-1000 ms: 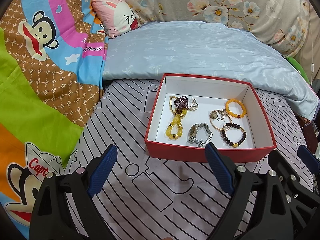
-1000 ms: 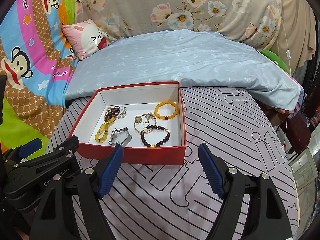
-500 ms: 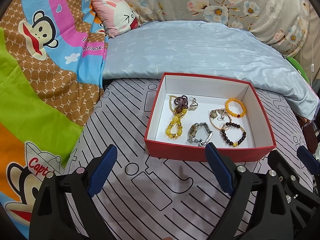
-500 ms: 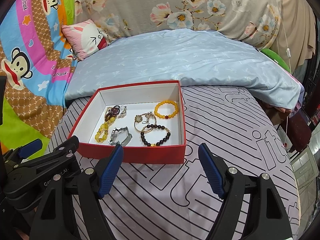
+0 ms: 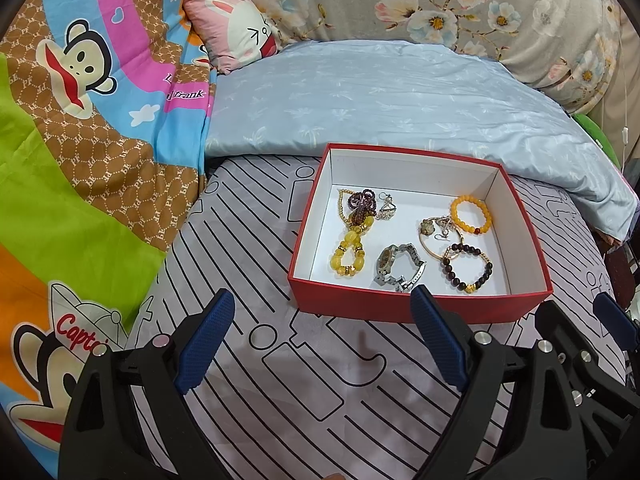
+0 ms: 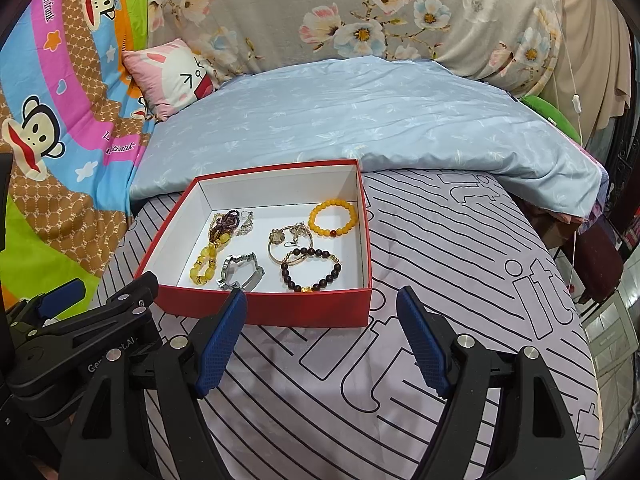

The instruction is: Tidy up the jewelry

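Striped lilac bedding [image 5: 312, 392] covers the bed on which everything lies. Nearest the cameras, the left gripper [image 5: 320, 340] and the right gripper [image 6: 322, 338] hover side by side above this sheet, each with its blue-padded fingers spread wide and nothing between them. Just beyond their tips sits a red box [image 5: 400, 308] with a white interior, holding all the jewelry: at its near wall a silver watch [image 5: 400, 268], a yellow bead strand [image 5: 348, 256] and a dark bead bracelet [image 5: 468, 268]; farther in, a thin gold bangle [image 5: 430, 246], a purple bead cluster [image 5: 360, 206] and an orange bead bracelet [image 5: 471, 215]. Behind the box lies a folded pale blue quilt [image 5: 380, 96], with a pink rabbit pillow [image 5: 236, 32] and a cartoon monkey blanket [image 5: 80, 128] to its left.
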Motion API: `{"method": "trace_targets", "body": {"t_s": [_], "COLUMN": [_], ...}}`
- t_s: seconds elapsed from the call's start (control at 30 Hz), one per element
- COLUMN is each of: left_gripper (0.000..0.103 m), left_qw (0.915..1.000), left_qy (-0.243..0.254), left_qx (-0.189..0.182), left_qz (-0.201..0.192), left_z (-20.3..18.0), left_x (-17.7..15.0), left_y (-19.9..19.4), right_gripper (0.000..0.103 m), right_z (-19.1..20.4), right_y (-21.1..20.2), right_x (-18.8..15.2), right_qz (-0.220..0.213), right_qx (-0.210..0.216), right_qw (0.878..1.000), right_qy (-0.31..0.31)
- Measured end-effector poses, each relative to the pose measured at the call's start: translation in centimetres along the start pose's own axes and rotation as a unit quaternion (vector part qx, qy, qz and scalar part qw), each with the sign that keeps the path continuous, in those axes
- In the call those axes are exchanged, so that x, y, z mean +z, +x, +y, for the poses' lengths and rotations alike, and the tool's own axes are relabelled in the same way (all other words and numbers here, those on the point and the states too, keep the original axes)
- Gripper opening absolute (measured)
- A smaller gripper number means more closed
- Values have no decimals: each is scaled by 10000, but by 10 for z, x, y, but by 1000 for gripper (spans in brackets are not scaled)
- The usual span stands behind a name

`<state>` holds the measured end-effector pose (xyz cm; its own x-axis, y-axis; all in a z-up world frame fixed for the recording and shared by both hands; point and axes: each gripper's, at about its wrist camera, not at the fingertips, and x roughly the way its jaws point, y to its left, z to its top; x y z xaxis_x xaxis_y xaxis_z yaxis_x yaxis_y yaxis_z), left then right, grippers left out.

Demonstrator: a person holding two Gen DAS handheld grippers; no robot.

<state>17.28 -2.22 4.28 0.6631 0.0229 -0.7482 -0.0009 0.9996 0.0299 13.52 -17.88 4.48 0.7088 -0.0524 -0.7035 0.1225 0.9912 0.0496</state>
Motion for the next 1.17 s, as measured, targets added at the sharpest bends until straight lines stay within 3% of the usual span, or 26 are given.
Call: {"method": "trace_targets", "body": {"t_s": [1.17], "left_gripper": [87], "left_qw": [9999], "left_qy": [119], "left_qx": [51], "left_qz": [-66], "left_z": [0], "left_x": [-1], "left_y": [0], "right_gripper": [76], "right_z": [1], "right_y": [0], "right_x": [-5], "right_qz": [26], "right_qx": [-13], "right_qw": [10000], "right_qy": [-33]}}
